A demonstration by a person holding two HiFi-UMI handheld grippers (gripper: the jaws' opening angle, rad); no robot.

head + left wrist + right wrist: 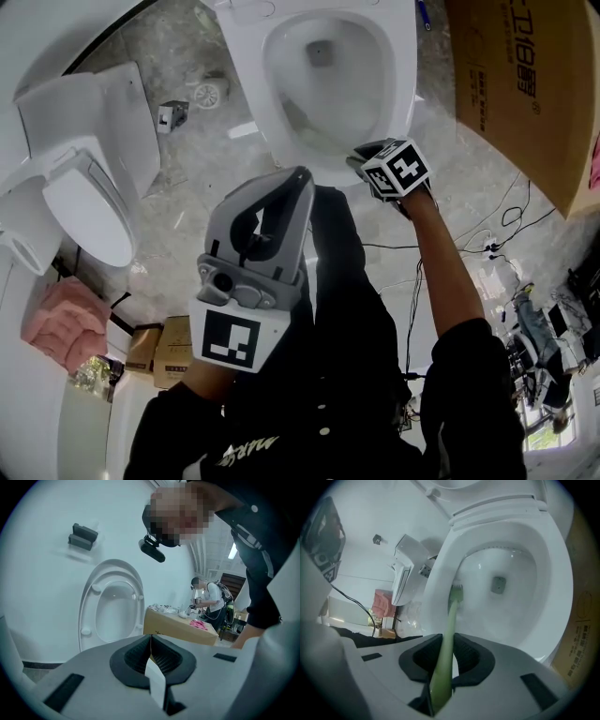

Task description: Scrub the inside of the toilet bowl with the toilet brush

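The white toilet bowl (323,66) stands open at the top middle of the head view, its drain (498,584) dark at the bottom. My right gripper (364,157) hangs over the bowl's near rim, shut on the pale green handle of the toilet brush (449,634). The brush head (457,590) rests against the bowl's inner left wall (487,573), just under the rim. My left gripper (302,180) is held back near my body, tilted upward and away from the bowl. Its jaws are shut, with only a thin white strip (157,684) showing at the seam.
Another white toilet (89,187) stands on the left, with pink cloth (66,319) and small boxes (159,347) below it. A large cardboard box (525,84) sits at the right and cables (497,225) trail over the floor. The left gripper view shows a raised toilet seat (112,609) and a person (208,599) far off.
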